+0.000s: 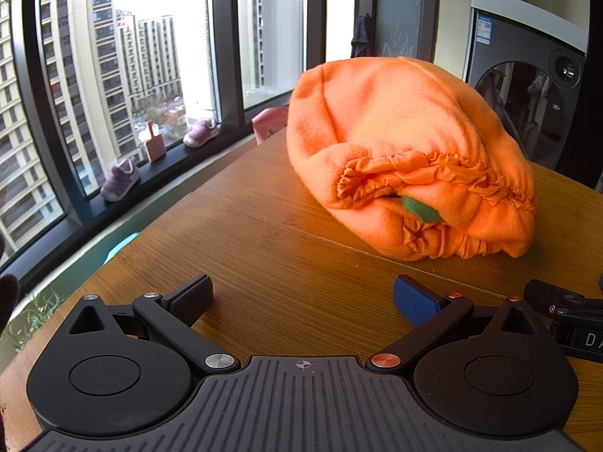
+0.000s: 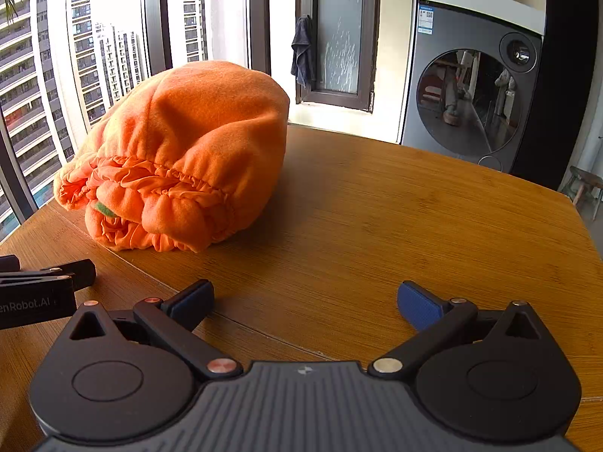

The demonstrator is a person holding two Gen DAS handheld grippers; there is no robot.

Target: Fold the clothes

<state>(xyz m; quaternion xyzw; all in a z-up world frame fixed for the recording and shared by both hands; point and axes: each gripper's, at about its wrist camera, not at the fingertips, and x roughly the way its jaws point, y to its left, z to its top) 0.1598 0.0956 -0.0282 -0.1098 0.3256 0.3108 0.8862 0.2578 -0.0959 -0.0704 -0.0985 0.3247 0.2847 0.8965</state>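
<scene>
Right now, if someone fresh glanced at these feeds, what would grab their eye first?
The bright orange garment, bundled into a lump on the wooden table, ruffled edge facing the cameras. Behind it, tall windows showing high-rise blocks, and a grey washing machine at the right. Both hand-held grippers, left and right, sit open and empty.

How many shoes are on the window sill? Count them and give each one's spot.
2. One small purple shoe sits nearest the camera on the sill; the other sits farther along, beyond the pink paddle-shaped object. Others may be out of frame.
</scene>
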